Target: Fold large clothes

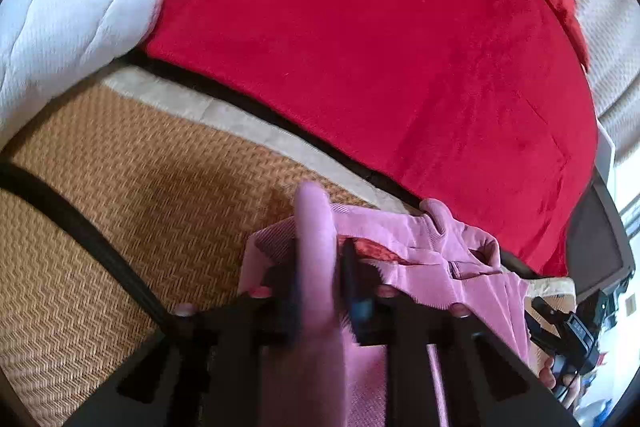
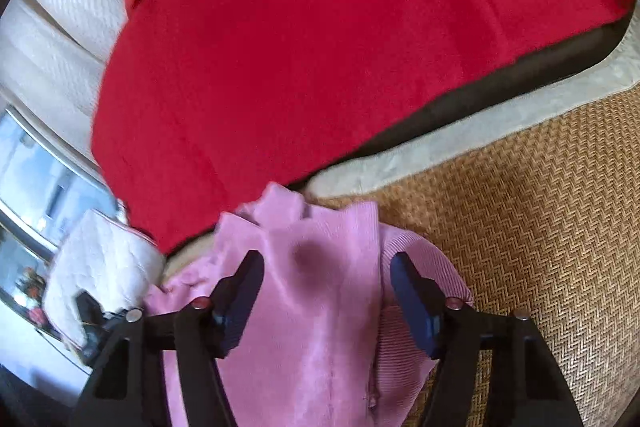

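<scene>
A pink ribbed garment [image 1: 420,259] lies bunched on a woven mat at the edge of a red blanket. My left gripper [image 1: 320,247] is shut on a raised fold of this pink cloth, which stands up blurred between the two dark fingers. In the right wrist view the same pink garment [image 2: 320,307] spreads under my right gripper [image 2: 326,261]. That gripper's jaws stand wide apart. The cloth lies between the blue pads [image 2: 412,303] without being pinched. The lower part of the garment is hidden behind both gripper frames.
A large red blanket [image 1: 360,47] covers the surface beyond the garment. A tan woven mat [image 1: 120,207] with a pale border lies alongside, crossed by a black strap [image 1: 80,227]. White quilted bedding [image 1: 60,19] sits at far left. A window [image 2: 40,179] shows at the left.
</scene>
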### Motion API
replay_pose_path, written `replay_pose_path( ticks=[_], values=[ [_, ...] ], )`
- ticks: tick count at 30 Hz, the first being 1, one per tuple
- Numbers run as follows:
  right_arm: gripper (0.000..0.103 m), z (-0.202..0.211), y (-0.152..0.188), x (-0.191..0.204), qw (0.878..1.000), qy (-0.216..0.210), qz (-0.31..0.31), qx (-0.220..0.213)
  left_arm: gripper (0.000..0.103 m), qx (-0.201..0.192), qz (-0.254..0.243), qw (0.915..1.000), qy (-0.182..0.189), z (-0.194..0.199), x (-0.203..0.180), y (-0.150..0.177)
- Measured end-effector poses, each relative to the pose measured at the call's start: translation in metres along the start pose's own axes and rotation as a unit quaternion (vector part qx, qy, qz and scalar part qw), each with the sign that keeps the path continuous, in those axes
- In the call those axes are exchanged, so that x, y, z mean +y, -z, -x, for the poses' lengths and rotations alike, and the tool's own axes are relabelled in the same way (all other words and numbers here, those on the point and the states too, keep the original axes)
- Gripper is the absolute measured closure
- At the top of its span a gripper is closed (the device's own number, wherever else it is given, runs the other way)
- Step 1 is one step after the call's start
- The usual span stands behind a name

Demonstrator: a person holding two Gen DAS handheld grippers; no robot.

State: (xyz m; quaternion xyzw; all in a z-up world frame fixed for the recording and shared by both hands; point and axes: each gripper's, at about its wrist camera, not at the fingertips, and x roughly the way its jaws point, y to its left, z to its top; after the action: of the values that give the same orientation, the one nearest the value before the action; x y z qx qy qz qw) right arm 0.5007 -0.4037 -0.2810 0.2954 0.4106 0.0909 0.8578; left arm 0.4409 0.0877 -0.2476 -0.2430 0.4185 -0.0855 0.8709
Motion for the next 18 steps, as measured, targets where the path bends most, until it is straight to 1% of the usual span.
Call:
replay_pose_path(
  ticks=[1,2,3,5,6,7,8,10,11,13,15,18],
  values=[
    [0.037,-0.003,0.002,-0.001,1.0,0.001,0.003,0.003,0.092,-0.004,-0.006,1.0,-0.002,0.001,-0.002,0.0],
    [0.044,-0.005,0.003,0.001,1.0,0.005,0.009,0.006,0.092,-0.008,-0.012,0.9999,-0.002,0.001,-0.005,0.0],
    [0.059,-0.008,0.004,0.003,1.0,0.015,0.016,0.007,0.093,-0.011,-0.016,0.9998,-0.003,0.002,-0.007,0.0],
    [0.076,-0.011,0.005,0.007,0.999,0.031,0.035,0.005,0.094,-0.018,-0.021,0.9996,-0.004,0.004,-0.011,-0.001],
    [0.092,-0.007,0.005,0.01,0.999,0.032,0.042,-0.005,0.095,-0.023,-0.022,0.9995,-0.003,0.005,-0.013,-0.002],
    [0.098,-0.003,0.005,0.013,0.999,0.022,0.045,-0.012,0.095,-0.031,-0.025,0.9992,-0.002,0.007,-0.015,-0.003],
    [0.098,0.001,0.005,0.016,0.999,0.018,0.047,-0.021,0.095,-0.038,-0.028,0.9989,-0.002,0.011,-0.018,-0.004],
    [0.098,0.014,0.007,0.03,0.996,0.03,0.07,-0.047,0.095,-0.053,-0.036,0.9979,-0.004,0.017,-0.023,-0.006],
    [0.098,0.019,0.009,0.035,0.995,0.029,0.078,-0.055,0.096,-0.061,-0.04,0.9973,-0.002,0.021,-0.026,-0.008],
    [0.098,0.028,0.012,0.043,0.994,0.021,0.088,-0.064,0.096,-0.077,-0.041,0.9962,0.005,0.029,-0.033,-0.01],
    [0.098,0.036,0.015,0.046,0.992,0.028,0.096,-0.074,0.096,-0.092,-0.046,0.9946,0.016,0.037,-0.039,-0.012],
    [0.098,0.047,0.02,0.043,0.992,0.033,0.09,-0.082,0.096,-0.121,-0.076,0.9894,0.024,0.048,-0.058,-0.012]
  ],
)
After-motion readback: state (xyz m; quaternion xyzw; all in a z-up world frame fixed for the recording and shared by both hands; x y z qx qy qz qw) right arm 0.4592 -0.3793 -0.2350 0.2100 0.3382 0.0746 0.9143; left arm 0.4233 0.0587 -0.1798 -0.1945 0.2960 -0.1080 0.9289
